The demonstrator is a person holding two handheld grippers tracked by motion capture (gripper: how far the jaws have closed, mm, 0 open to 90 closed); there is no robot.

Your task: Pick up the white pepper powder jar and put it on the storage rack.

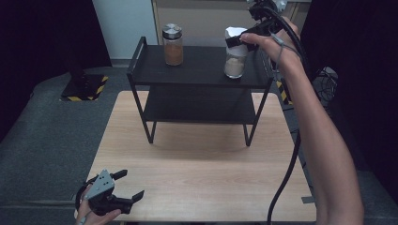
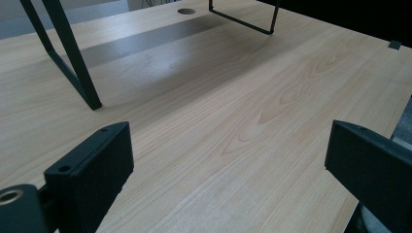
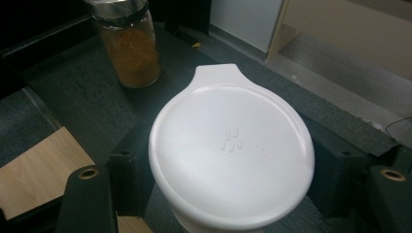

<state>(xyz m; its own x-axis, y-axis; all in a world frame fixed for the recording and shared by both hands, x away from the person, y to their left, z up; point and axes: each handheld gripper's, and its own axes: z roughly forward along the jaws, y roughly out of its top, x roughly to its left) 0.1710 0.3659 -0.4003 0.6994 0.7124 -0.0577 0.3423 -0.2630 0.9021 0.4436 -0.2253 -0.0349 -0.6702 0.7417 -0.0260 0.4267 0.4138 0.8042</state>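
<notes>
Right gripper [image 1: 240,41] clamps white-lidded jar [image 1: 234,61]; lid [image 3: 232,145] embossing unreadable, maybe logo.

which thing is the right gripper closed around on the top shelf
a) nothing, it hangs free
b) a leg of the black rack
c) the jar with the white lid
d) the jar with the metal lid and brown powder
c: the right gripper has its fingers on either side of the white-lidded jar just under the lid, while the brown-powder jar stands apart on the black rack, untouched.
</notes>
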